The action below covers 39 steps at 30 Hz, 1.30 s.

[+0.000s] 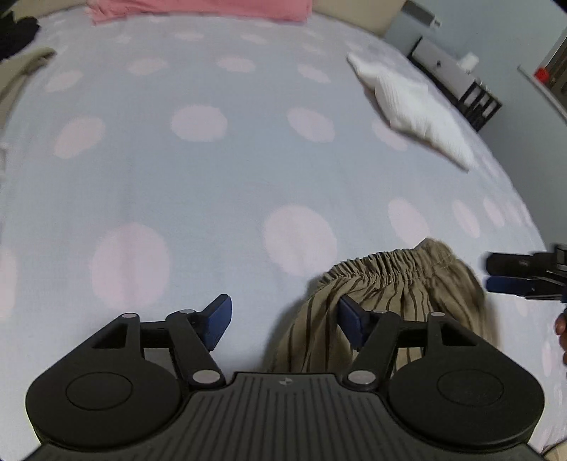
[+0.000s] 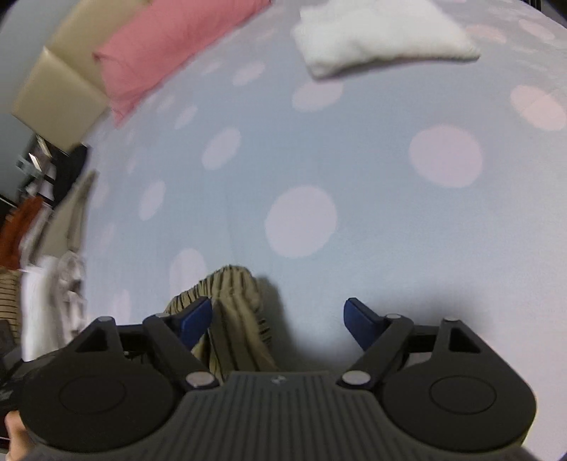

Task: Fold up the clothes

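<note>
Two hand-held grippers, both spread wide, nothing clamped in either. Left hand-held gripper (image 1: 283, 322) low over the bed (image 1: 212, 177), its right finger in front of the striped tan shorts (image 1: 400, 301); whether that pad touches the cloth, impossible to tell. Right hand-held gripper (image 2: 278, 321) likewise gaping, its left finger beside the same shorts (image 2: 234, 319), the other finger over bare sheet (image 2: 354, 159); seen from the left wrist, its fingers (image 1: 514, 275) just off the right end of the gathered waistband (image 1: 393, 271)

Shorts bunched in a heap near the front edge of the bed, elastic waistband uppermost and running left to right. Folded white cloth (image 1: 414, 110) lying well apart toward the far right, pink pillow (image 1: 198, 10) at the head, more clothes in a pile (image 2: 53, 301) off to the left edge in the right wrist view. Both views smeared by motion, so fine detail of the cloth uncertain

Probable step: taking up the shorts to lay them flat. To do it well:
- aim each pair of fingers at an opposite end of the waistband, not at the loose middle
- bite across the elastic itself, both layers, since the thin striped cloth below would likely slip
- close fully before lifting, then lift evenly so the legs hang straight
- spread on the open sheet ahead, clear of the white cloth
</note>
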{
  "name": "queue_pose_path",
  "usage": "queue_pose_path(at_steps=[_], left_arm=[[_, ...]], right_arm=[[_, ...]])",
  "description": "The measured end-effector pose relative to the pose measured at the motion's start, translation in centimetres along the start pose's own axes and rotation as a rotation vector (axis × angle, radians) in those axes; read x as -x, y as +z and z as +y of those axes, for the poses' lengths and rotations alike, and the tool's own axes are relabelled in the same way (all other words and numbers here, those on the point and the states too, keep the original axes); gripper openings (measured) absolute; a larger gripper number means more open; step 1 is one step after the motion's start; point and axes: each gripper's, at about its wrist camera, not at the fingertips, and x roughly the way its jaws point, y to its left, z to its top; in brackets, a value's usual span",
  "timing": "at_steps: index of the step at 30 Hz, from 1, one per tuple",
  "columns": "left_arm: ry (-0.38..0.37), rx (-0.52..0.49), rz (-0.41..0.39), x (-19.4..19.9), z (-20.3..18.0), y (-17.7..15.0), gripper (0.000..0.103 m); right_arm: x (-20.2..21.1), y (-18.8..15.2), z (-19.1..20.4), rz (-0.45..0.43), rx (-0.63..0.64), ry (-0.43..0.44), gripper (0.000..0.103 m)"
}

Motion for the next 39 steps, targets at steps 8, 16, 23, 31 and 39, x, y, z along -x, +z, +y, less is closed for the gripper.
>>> queue_pose_path(at_steps=[8, 16, 23, 31, 39], left_arm=[[0.024, -0.066, 0.076, 8.2, 1.3, -7.8, 0.064], [-0.026, -0.126, 0.011, 8.5, -0.5, -11.3, 0.064], [-0.072, -0.114, -0.099, 4.9, -1.8, -6.4, 0.064], [-0.014, -0.159, -0.012, -1.7, -1.9, 0.1, 0.064], [-0.087, -0.167, 0.055, -6.5, -2.1, 1.4, 0.064]], right_arm=[[9.4, -6.7, -5.0, 0.111, 0.031, 0.133, 0.093], [9.9, -12.8, -5.9, 0.16, 0.127, 0.102, 0.093], [5.6, -8.2, -2.9, 0.07, 0.066, 0.239, 0.093], [-0.7, -0.7, 0.4, 0.086, 0.037, 0.211, 0.093], [-5.7, 0.7, 1.2, 0.134, 0.031, 0.224, 0.093]])
